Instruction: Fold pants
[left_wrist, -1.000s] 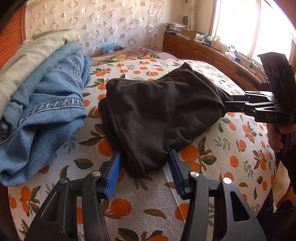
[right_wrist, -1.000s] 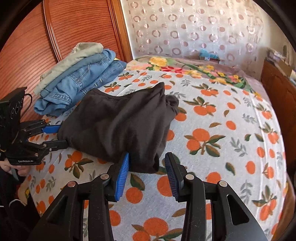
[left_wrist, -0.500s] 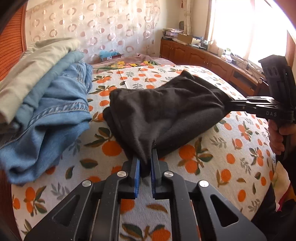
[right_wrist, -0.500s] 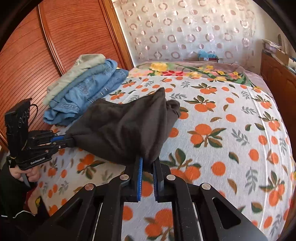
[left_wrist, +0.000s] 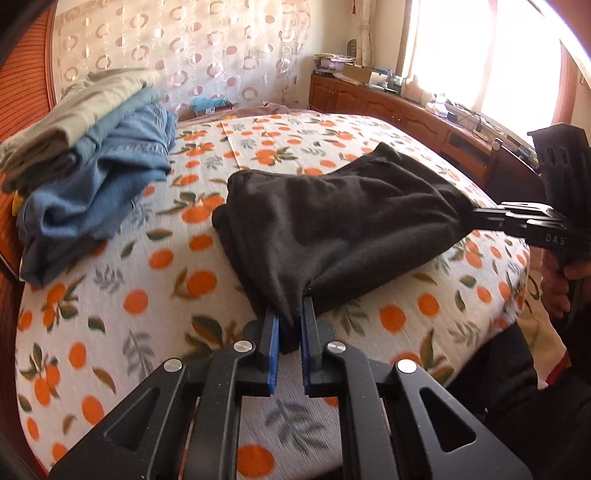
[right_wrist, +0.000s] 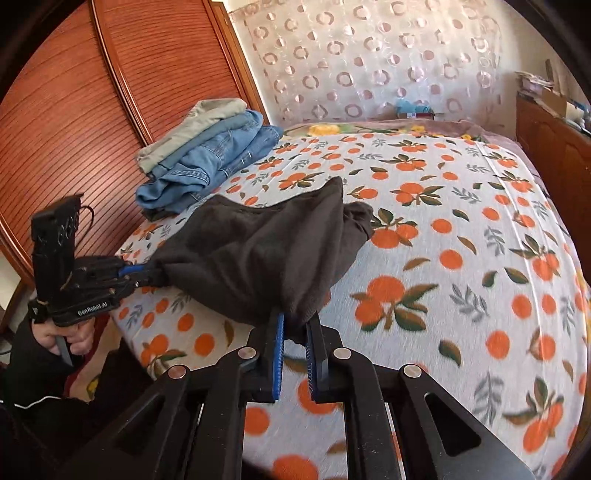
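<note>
Two grippers grip the black pants (left_wrist: 332, 229) at once, each clamped on a near corner of the folded cloth. The left gripper (left_wrist: 290, 332) has its blue-padded fingers (left_wrist: 274, 343) pinched tight on a bunched tip of fabric at the pants' near edge, as its own camera shows; from the right wrist camera the same gripper (right_wrist: 147, 275) appears at the left, closed on the cloth's far-left corner, with the person's hand (right_wrist: 62, 338) wrapped round its handle below. The right gripper (right_wrist: 295, 328) likewise bites a hanging fold of the pants (right_wrist: 266, 258) between its blue pads (right_wrist: 279, 343); in the left wrist view it (left_wrist: 476, 216) reaches in from the right edge, shut on the opposite corner, a hand (left_wrist: 554, 288) under it.

Between the two grips the near edge of the pants is drawn taut and raised off the orange-print bedspread (left_wrist: 147, 288), while the far part, including a peaked corner, lies on the bed. Beyond the pants, against the wooden headboard (right_wrist: 110, 110), sits a stack of folded clothes (right_wrist: 210, 155): blue jeans below, a pale green garment on top. It stands apart from the black pants. A wooden cabinet (left_wrist: 406, 110) runs under the bright window (left_wrist: 498, 55) along the far side of the room.
</note>
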